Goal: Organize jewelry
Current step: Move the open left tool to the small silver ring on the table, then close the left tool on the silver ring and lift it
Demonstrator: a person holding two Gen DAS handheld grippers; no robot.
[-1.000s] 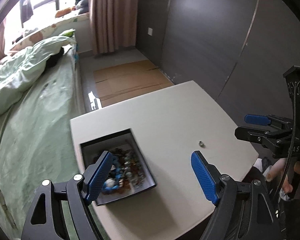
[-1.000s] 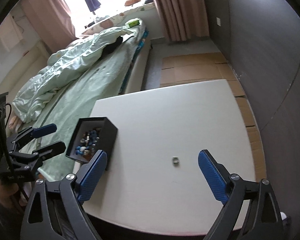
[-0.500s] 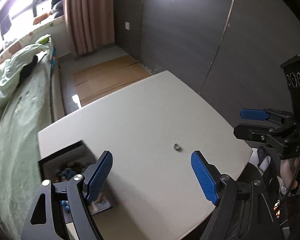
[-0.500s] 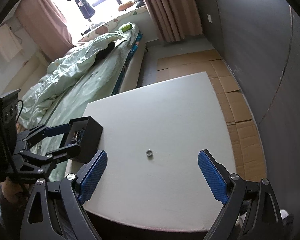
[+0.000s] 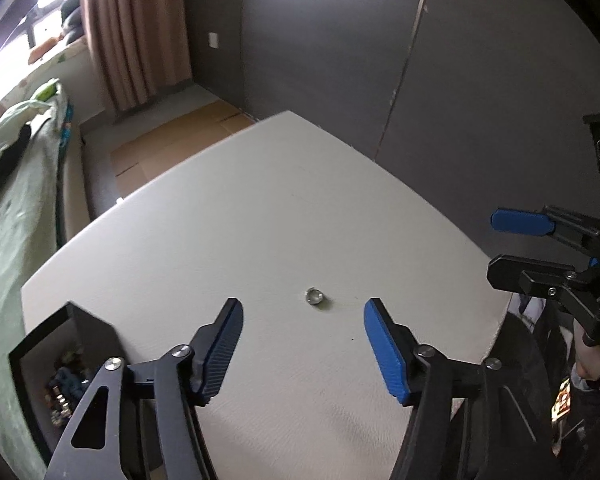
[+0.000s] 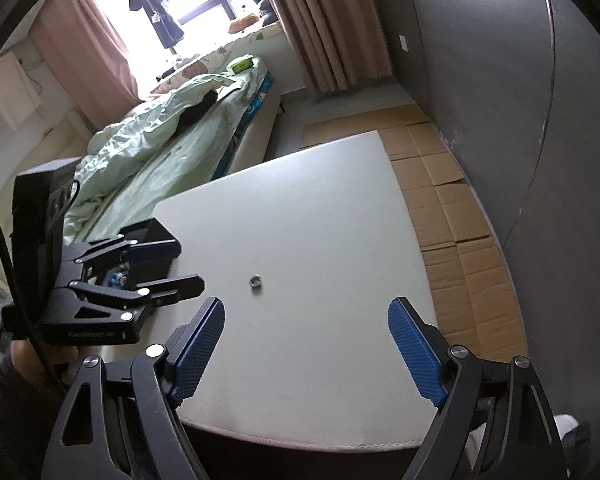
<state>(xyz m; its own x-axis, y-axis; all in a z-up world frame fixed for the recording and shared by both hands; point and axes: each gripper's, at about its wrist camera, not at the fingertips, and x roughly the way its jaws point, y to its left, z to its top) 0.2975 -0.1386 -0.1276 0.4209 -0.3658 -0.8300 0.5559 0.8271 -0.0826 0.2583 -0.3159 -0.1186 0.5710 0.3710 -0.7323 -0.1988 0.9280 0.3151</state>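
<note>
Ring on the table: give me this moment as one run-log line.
ring: loose on white table, ungrasped | left tongs: open, ring just ahead | right tongs: open, empty | black jewelry box: table's left edge

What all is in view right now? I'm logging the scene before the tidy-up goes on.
ring: one, silver, lying alone on the table, ahead of the left gripper's fingertips
jewelry box: one, black, open, beads inside, at the table's left edge
table: one, white
bed: one, pale green bedding, beyond the table
cardboard: flattened brown sheets on the floor
curtains: pink, by the window
left gripper: black, blue pads, open
right gripper: black, blue pads, open
</note>
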